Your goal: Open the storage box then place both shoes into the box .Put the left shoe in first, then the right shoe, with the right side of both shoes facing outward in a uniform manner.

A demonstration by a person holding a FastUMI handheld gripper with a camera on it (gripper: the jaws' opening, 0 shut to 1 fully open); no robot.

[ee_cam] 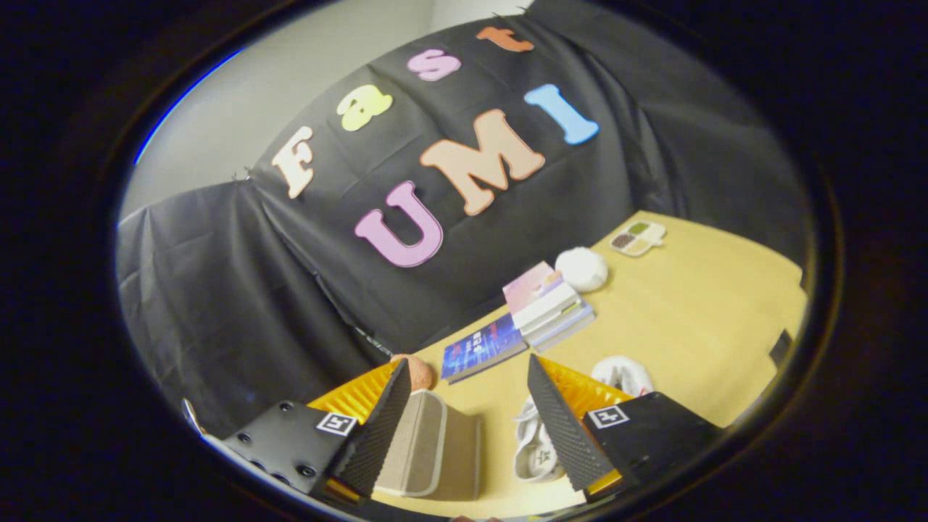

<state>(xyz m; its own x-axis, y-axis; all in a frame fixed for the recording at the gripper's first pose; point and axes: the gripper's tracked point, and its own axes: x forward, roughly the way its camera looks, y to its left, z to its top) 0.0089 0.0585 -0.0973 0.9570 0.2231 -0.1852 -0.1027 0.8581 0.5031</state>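
**A:** Shoes first — where do they lie?

**B:** A white shoe [538, 442] lies on the wooden table [696, 312], between the fingers and close against the right one. More white [622, 373] shows just beyond that finger's tip; it may be the second shoe, but I cannot tell. Which one is the left shoe is also hidden.

**A:** And the storage box?

**B:** The beige, pale-edged thing [428, 453] beside the white shoe, against the left finger, is probably the box or its lid. Whether it is open I cannot say.

**A:** The gripper?

**B:** The gripper [464, 428] is spread wide, its fingers [380, 428] clear of everything and holding nothing.

**A:** How would the shoe handle?

**B:** Light, I judge, with a soft upper that gives under pressure. Pinch the firmer heel collar or the sole's edge; a loose grip could let it swing.

**A:** Anything else near?

**B:** Beyond the shoe lie a blue book [482, 348] and a stack of books [551, 304], with a white ball [581, 269] farther behind them.
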